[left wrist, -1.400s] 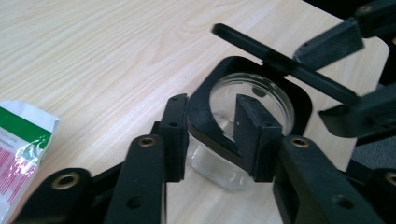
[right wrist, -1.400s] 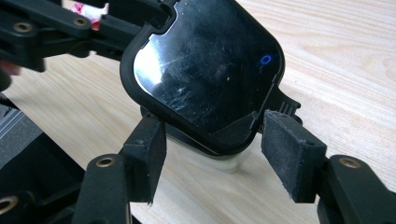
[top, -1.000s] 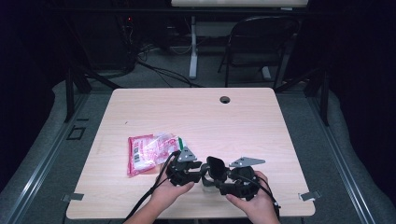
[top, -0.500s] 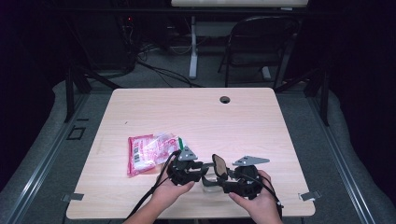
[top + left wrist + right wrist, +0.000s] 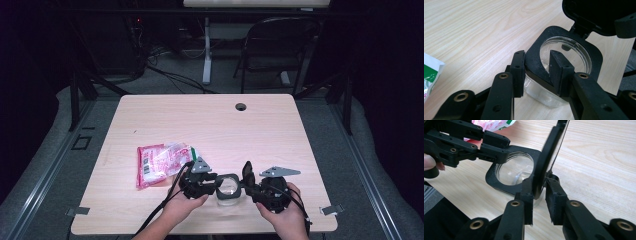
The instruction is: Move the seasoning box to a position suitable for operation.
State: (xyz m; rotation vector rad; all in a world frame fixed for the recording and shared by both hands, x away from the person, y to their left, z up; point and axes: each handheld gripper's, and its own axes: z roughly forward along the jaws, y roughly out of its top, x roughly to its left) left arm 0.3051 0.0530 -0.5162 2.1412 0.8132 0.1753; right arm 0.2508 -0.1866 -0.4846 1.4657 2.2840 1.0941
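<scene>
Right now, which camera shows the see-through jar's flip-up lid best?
The right gripper view: the black lid stands upright, edge-on, between that gripper's jaws, hinged to the jar. The left gripper view catches just the lid's lower part at the top edge. The high view shows the lid as a small dark flap.

Bench (image 5: 280, 135): pale wood-grain surface with fine darker streaks. Container (image 5: 228, 189): clear body, black square collar. Its hinged lid (image 5: 247, 172): black. Packet (image 5: 162, 162): pink and white print under clear film, with a green-and-white end. Left hand-held gripper (image 5: 216, 182) and right hand-held gripper (image 5: 246, 186): black, brass-coloured rivets, each topped by a grey plate. Floor (image 5: 65, 125): grey.
</scene>
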